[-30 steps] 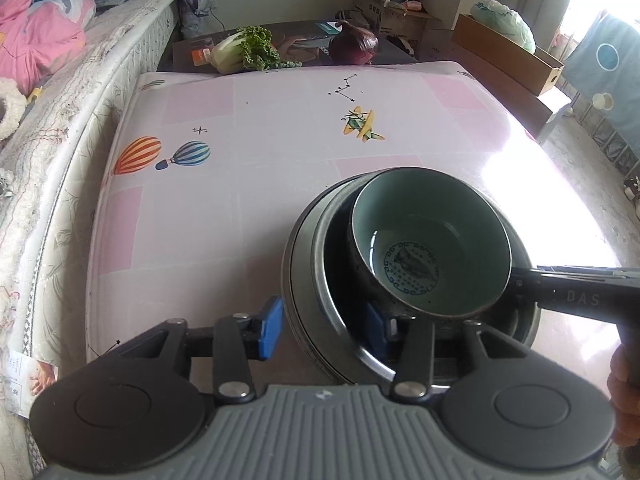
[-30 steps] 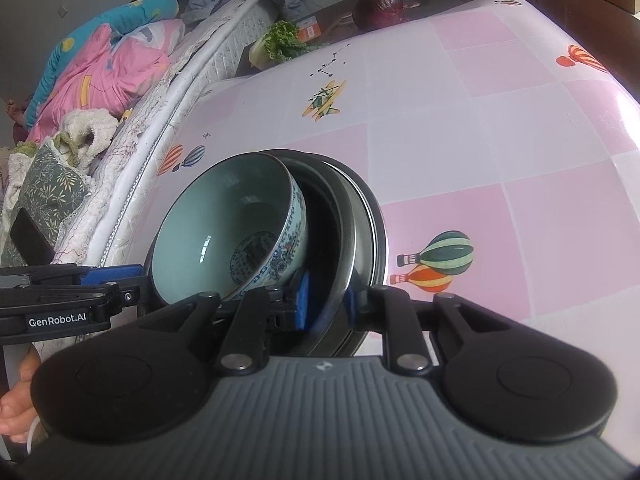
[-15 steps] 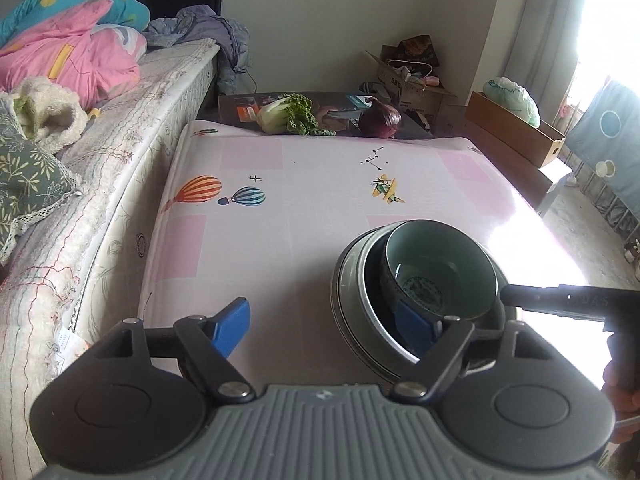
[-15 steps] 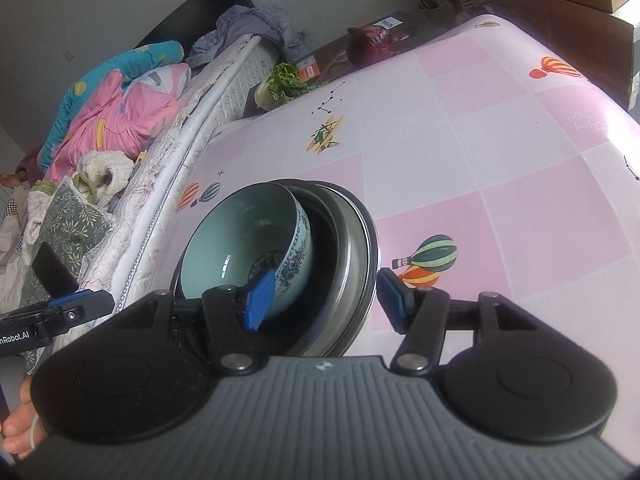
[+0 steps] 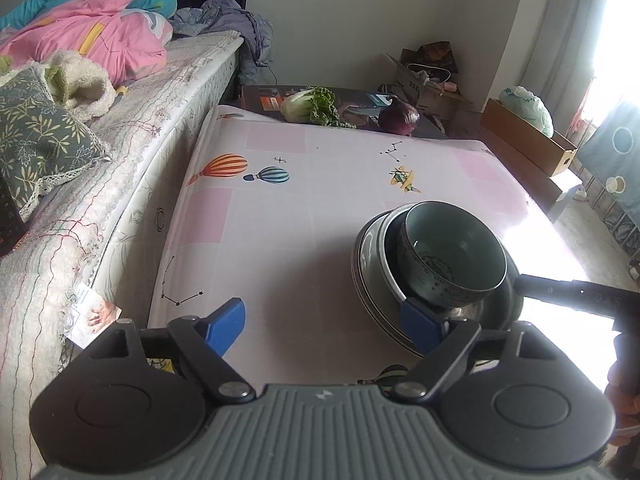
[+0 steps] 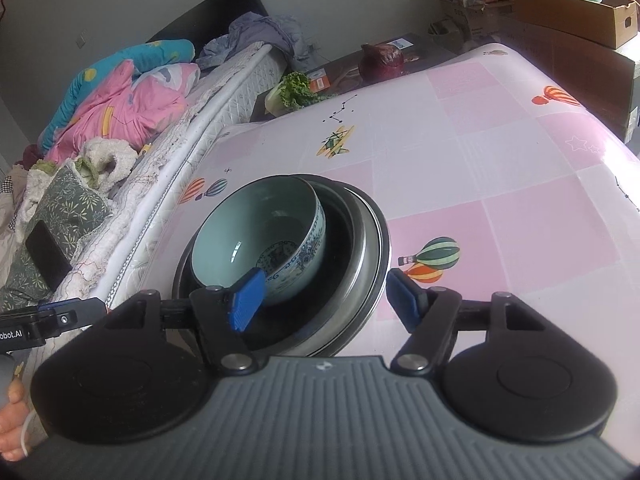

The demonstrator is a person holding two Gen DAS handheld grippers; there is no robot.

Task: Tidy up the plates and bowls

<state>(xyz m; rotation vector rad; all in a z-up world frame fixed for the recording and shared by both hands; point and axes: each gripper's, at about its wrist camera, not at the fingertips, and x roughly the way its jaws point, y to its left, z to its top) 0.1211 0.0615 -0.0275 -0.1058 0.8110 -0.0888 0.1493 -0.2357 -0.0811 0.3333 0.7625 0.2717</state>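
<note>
Both wrist views angled down, close, sharing stacked bowls

the bowl sits inside the stacked plates, leaning toward their left side, on the table near its front edge. at the table's far end lie a leafy vegetable to the left and an onion to the right. the bed runs along the table's left side, with a pillow on it.

Pink table bears stacked dishes (nested).
</note>
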